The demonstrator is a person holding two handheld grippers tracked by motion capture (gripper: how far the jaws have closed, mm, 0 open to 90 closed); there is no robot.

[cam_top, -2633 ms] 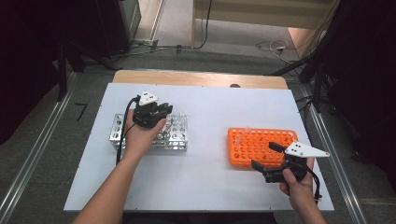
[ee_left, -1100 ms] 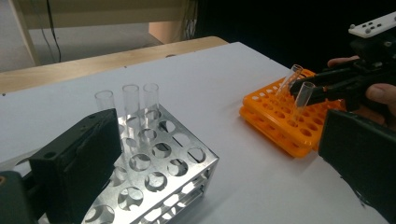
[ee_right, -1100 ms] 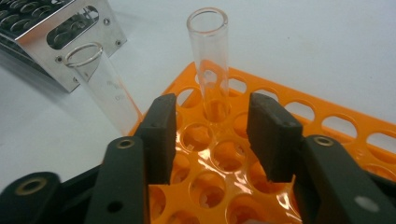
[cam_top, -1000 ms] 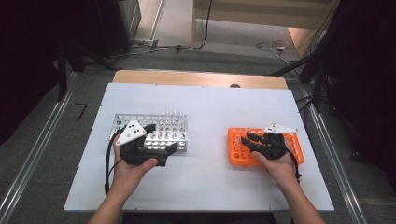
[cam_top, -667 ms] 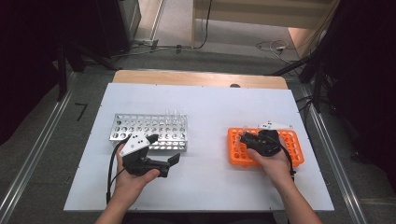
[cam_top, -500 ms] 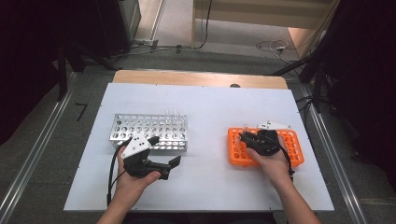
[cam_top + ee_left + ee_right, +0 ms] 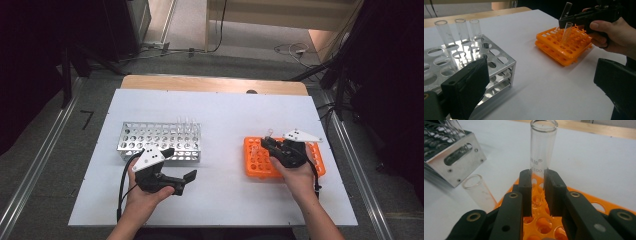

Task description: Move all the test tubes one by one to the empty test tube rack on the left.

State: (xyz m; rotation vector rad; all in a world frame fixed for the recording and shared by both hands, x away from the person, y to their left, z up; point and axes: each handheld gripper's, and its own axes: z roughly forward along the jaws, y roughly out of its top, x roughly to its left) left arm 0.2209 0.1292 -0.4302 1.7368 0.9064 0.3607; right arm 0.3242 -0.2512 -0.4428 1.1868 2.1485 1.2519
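Note:
A metal rack (image 7: 160,141) stands left of centre with three glass tubes (image 7: 186,122) upright at its right end. My left gripper (image 7: 179,163) hovers in front of it, open with nothing between its jaws; in the left gripper view, the rack (image 7: 499,62) and tubes (image 7: 461,30) lie just beyond the left gripper (image 7: 541,92). My right gripper (image 7: 272,145) is over the orange rack (image 7: 260,162), shut on an upright glass tube (image 7: 541,147) whose lower end is at the rack's holes. A second tube (image 7: 477,190) leans in the orange rack (image 7: 589,200) beside it.
The white table top (image 7: 220,115) has bare room between the two racks and behind them. A wooden strip (image 7: 210,83) runs along its far edge. Metal rails (image 7: 35,170) flank the table on the floor.
My left gripper has drawn back from above the metal rack to the table in front of it. My right gripper has moved from the front right corner of the orange rack onto it.

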